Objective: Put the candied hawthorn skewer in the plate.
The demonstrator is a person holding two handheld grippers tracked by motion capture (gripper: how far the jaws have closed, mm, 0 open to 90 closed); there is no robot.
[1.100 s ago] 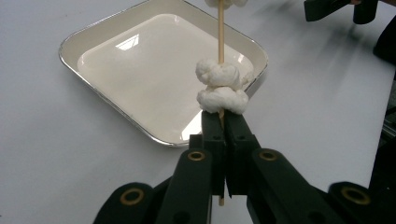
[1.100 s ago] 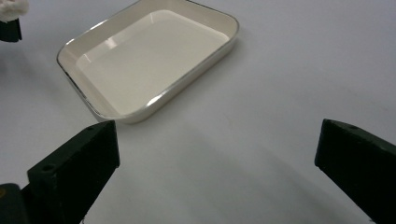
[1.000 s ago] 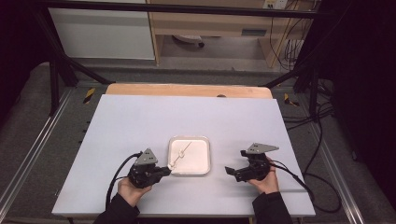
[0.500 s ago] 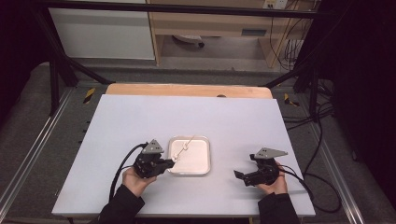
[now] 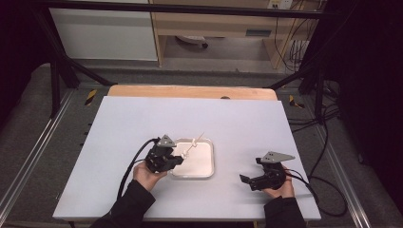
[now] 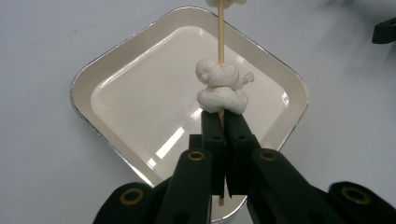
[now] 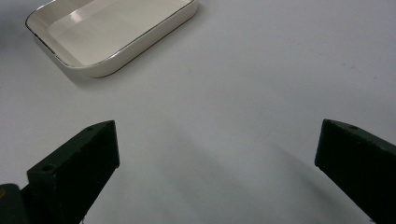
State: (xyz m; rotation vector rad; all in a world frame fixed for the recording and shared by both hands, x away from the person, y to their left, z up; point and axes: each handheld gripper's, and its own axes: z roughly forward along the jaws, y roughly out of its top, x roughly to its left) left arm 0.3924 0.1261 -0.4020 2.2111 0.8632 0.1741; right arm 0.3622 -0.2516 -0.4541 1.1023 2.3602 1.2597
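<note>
My left gripper (image 6: 224, 122) is shut on a thin wooden skewer (image 6: 220, 32) that runs up between its jaws. Two white doughy lumps (image 6: 222, 86) are threaded on the skewer just past the fingertips, and a further white piece sits at the top edge. Below them lies a white rectangular tray (image 6: 121, 93). In the high view the left gripper (image 5: 177, 159) hangs over the tray's left edge (image 5: 212, 159), and the skewer (image 5: 195, 142) slants up to the right. My right gripper (image 5: 247, 179) rests on the table right of the tray, open (image 7: 217, 154), with nothing between its jaws.
The white table top (image 5: 190, 114) lies bare around the tray, and its wooden back edge (image 5: 190, 91) runs behind it. Cables trail from both grippers toward the near edge. Dark frame rails and floor cables flank the table. The tray's corner (image 7: 112, 28) appears at the upper left of the right gripper view.
My left gripper has carried the skewer rightward and a little away from the person, over the tray's left edge. The right gripper has shifted slightly to the right.
</note>
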